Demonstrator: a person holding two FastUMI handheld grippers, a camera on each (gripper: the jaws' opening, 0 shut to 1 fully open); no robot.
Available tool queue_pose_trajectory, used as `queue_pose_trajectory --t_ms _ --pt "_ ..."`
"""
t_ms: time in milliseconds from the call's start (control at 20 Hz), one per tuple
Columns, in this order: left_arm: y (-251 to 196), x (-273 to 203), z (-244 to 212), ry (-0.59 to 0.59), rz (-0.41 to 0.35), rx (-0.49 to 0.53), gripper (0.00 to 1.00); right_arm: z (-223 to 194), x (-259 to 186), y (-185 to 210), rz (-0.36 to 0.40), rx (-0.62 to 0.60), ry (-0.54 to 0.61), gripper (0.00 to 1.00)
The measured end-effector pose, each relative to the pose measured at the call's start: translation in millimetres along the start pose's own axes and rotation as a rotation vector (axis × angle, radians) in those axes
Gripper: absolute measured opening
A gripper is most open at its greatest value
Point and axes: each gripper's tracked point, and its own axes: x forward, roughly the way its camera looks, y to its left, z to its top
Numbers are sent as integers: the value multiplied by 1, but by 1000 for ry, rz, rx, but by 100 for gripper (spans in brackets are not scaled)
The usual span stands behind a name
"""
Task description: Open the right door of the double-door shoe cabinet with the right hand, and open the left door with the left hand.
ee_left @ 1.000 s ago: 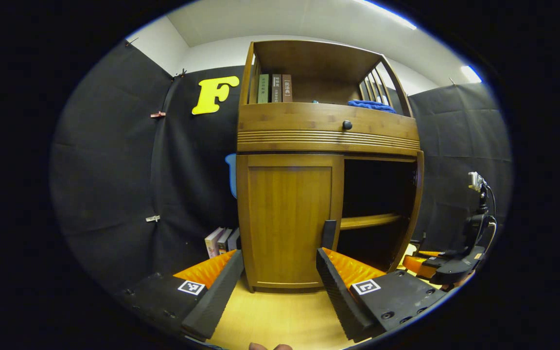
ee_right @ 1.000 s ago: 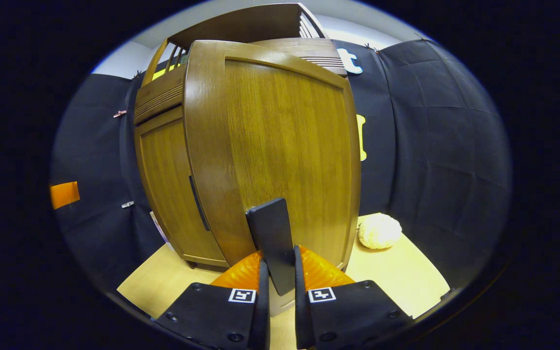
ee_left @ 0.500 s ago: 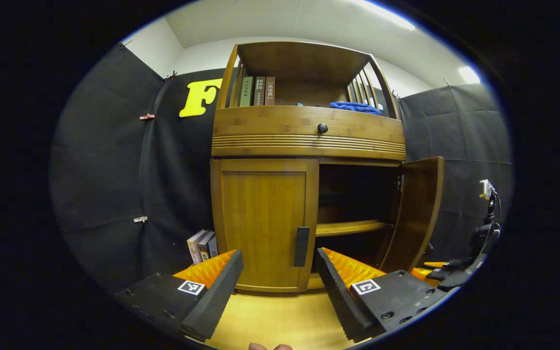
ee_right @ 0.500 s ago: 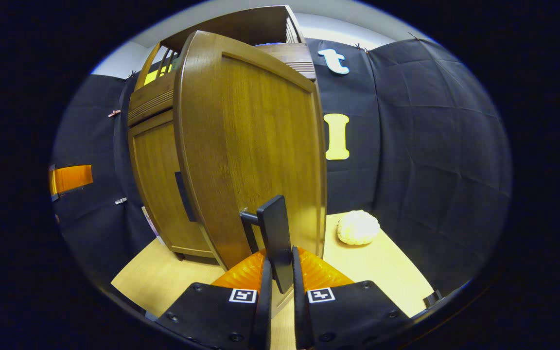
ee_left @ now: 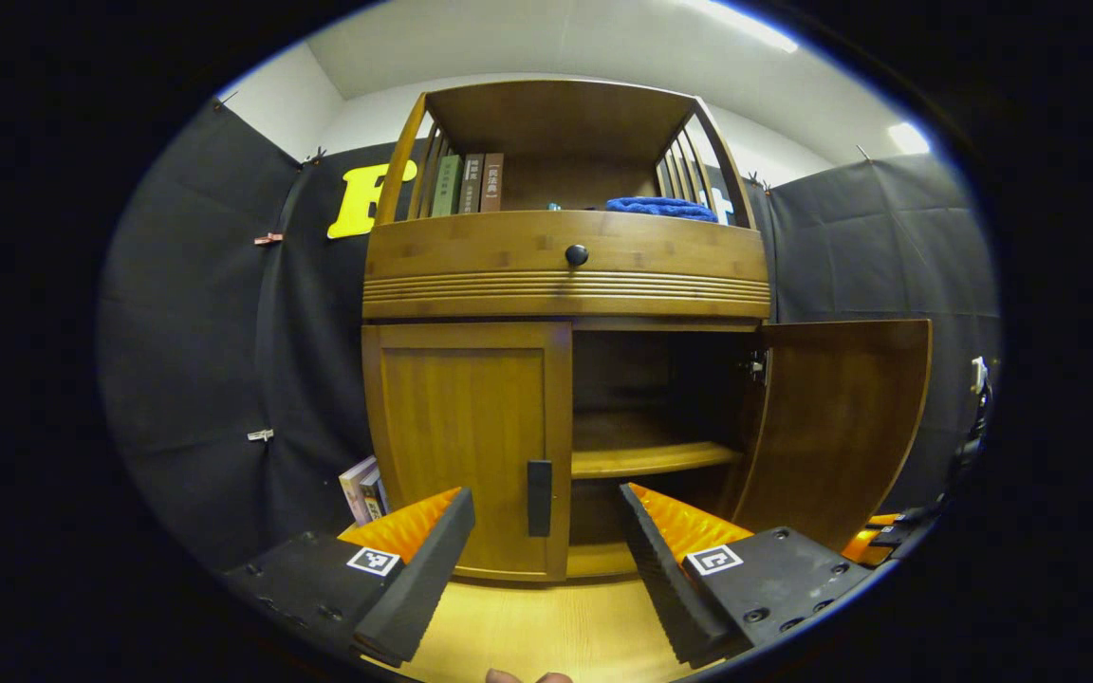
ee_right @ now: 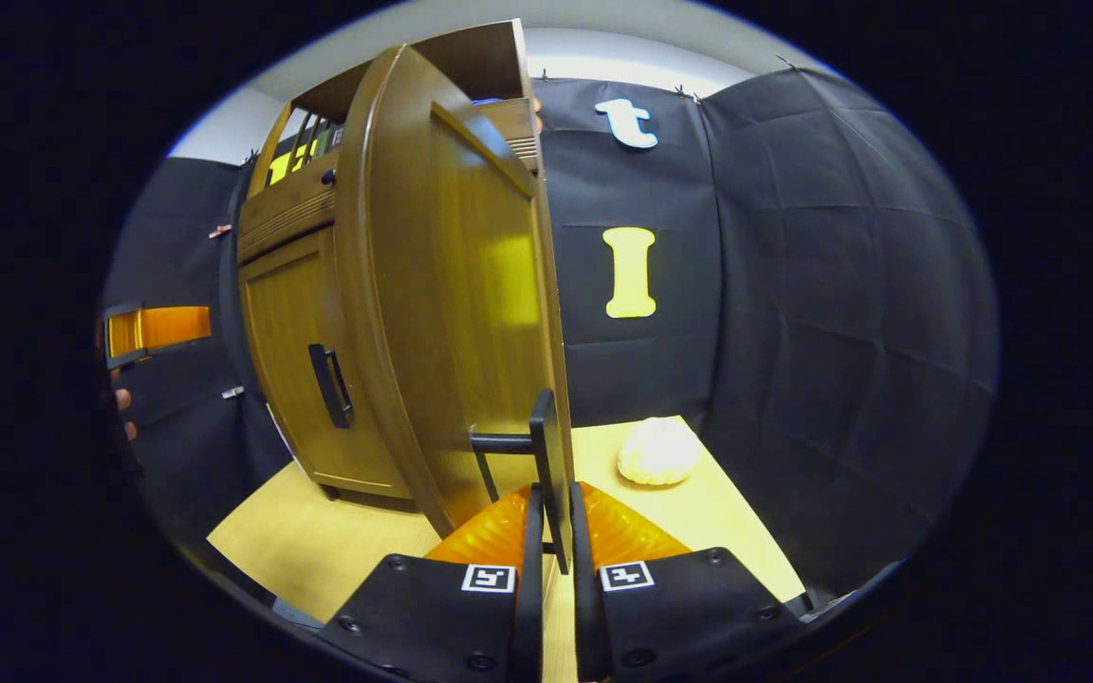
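Shoe cabinet [ee_left: 565,275], wooden, on pale floor against the booth wall. Right door [ee_left: 841,427] swung wide, inner shelf [ee_left: 646,460] exposed. Left door [ee_left: 466,446] closed. Right gripper [ee_right: 551,531] clamped on the right door's handle [ee_right: 546,465]. Left gripper [ee_left: 546,550] spread apart before the left door's handle [ee_left: 539,498], seemingly not touching.

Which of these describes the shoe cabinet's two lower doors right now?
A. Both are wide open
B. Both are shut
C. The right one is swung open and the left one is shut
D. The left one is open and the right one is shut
C: in the left gripper view the right door stands swung out, showing the inner shelf, while the left door sits flush and closed.
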Motion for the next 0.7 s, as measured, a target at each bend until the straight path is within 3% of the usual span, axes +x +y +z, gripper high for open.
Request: queue_pose_trajectory --t_ms 700 --pt "-50 45 0 7 -19 27 92 7 -7 -49 17 10 -1 17"
